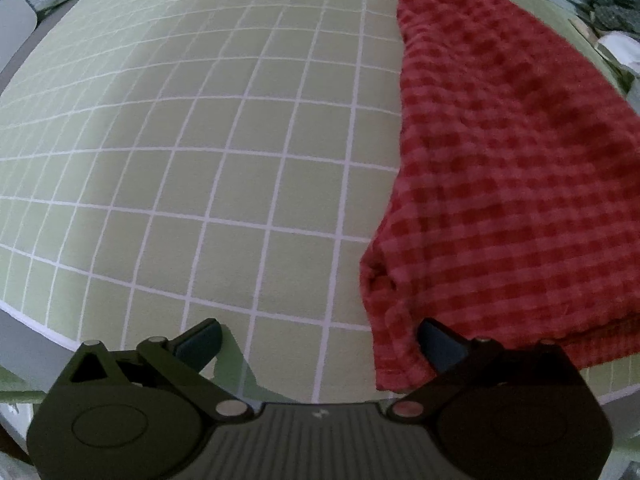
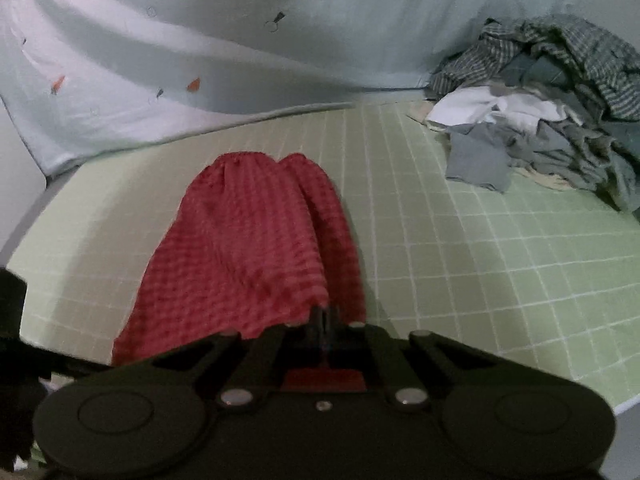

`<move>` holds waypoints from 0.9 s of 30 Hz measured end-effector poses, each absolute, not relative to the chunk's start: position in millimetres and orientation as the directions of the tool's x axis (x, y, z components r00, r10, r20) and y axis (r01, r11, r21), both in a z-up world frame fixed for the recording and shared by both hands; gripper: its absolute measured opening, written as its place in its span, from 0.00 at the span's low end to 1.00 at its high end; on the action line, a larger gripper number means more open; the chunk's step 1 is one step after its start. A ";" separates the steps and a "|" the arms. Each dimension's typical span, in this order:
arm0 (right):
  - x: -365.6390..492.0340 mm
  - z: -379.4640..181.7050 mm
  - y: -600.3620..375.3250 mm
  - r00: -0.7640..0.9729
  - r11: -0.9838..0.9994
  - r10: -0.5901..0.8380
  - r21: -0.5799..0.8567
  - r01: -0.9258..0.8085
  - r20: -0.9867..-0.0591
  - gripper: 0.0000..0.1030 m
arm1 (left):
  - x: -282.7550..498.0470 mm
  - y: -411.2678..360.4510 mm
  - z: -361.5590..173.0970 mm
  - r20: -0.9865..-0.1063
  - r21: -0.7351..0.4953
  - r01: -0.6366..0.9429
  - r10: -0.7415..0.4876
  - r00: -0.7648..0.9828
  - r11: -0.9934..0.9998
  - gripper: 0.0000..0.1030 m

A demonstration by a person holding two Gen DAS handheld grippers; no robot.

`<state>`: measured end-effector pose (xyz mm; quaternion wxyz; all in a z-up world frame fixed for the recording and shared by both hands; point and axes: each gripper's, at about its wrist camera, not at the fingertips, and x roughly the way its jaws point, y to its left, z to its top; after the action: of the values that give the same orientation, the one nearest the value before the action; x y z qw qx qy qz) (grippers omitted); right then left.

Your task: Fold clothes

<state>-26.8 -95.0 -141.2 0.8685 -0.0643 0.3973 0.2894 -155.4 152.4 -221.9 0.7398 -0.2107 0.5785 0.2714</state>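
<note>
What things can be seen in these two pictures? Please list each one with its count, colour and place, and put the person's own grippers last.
checked cloth: one, red, lying along the mat, its near end pinched by the right gripper.
grid mat: one, light green with white lines, under the cloth.
clothes pile: one heap, grey, white and striped blue-green pieces, far right corner of the mat.
sheet: one, pale blue-white with small orange and dark marks, behind the mat.
left gripper: one, black, jaws open, empty; its right finger lies at the near left edge of the cloth.
right gripper: one, black, jaws shut on the near end of the cloth.
</note>
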 end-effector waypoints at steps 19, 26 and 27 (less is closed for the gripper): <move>56.1 -177.4 -13.4 0.482 0.804 0.388 0.034 -0.593 -0.786 0.62 | -106.5 217.2 -182.8 -0.948 0.000 -0.687 0.219 0.232 0.726 1.00; 123.9 -191.2 52.2 0.460 0.763 0.467 0.082 -0.641 -0.755 0.20 | -56.1 227.3 -194.0 -0.946 0.007 -0.652 0.216 0.241 0.758 1.00; 133.5 -194.8 60.2 0.459 0.762 0.469 0.084 -0.642 -0.755 0.20 | -52.1 226.2 -193.8 -0.947 0.006 -0.643 0.211 0.243 0.766 1.00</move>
<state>133.5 60.2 -194.8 0.8473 -0.1070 0.4041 0.3276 -52.1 226.2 -193.8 0.7634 -0.1968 0.5481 0.2796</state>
